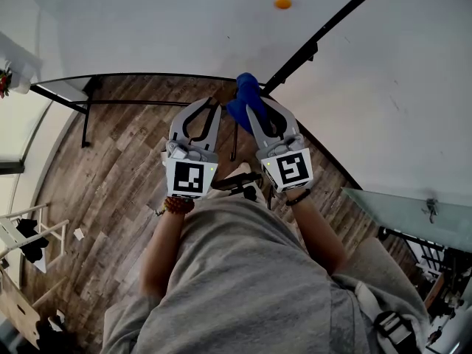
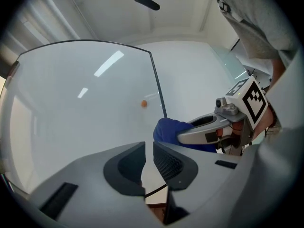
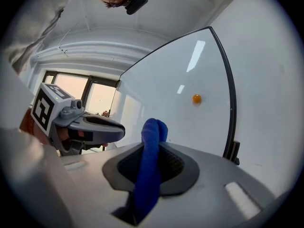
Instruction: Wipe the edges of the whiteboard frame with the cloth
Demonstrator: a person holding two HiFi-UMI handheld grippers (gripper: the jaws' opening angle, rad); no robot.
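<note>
The right gripper [image 1: 253,111] has its fingers clamped on a blue cloth [image 1: 245,94]. The cloth sticks out past the fingertips at the near right corner of the whiteboard's [image 1: 184,28] black frame [image 1: 147,75]. Whether it touches the frame cannot be told. Just left of it, the left gripper [image 1: 209,109] holds nothing, and its fingers are drawn together with only a slit between them. An orange dot [image 1: 282,4] sits on the board, far right. A wood floor [image 1: 110,175] lies below.

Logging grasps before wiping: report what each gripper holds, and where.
Right gripper pinches the blue fabric cloth behind its bunched end, which pokes past the tips. Left gripper holds nothing.
</note>
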